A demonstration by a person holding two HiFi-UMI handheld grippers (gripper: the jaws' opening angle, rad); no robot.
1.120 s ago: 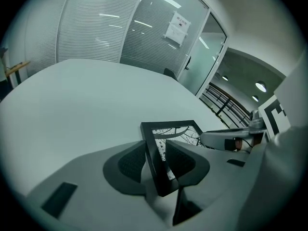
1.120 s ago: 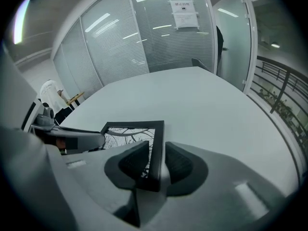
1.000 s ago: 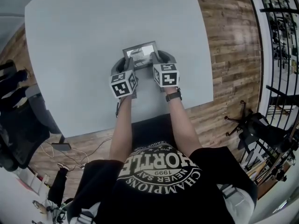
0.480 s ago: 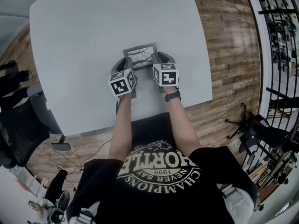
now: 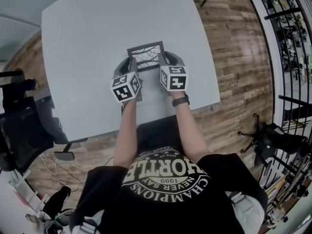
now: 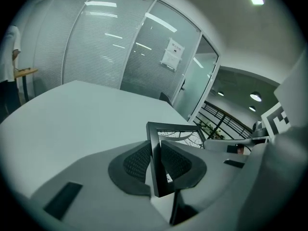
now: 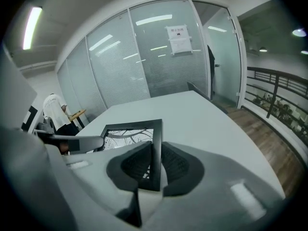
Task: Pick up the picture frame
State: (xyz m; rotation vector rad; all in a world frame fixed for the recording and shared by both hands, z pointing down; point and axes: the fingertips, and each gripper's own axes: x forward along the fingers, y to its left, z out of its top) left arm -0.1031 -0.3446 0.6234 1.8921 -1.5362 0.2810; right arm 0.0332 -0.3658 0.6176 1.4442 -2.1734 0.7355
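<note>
The picture frame (image 5: 146, 54) is a small black-edged frame with a branch-pattern print, held in the air above the grey table (image 5: 87, 38). My left gripper (image 5: 130, 63) is shut on its left side and my right gripper (image 5: 164, 59) on its right side. In the left gripper view the frame's black edge (image 6: 175, 127) stands between the dark pads (image 6: 137, 161) of the left gripper (image 6: 155, 163). In the right gripper view the frame (image 7: 130, 126) is likewise pinched between the pads of the right gripper (image 7: 156, 165). The frame tilts towards me.
Wood flooring (image 5: 234, 57) runs along the table's right side, with a black chair (image 5: 273, 138) and a railing (image 5: 292, 43) beyond. Another dark chair (image 5: 22, 130) stands at the left. A glass wall (image 7: 159, 57) and a person in white (image 7: 55, 110) are behind the table.
Both grippers closed on the frame's two sides and rose together. The frame came up off the table with them.
</note>
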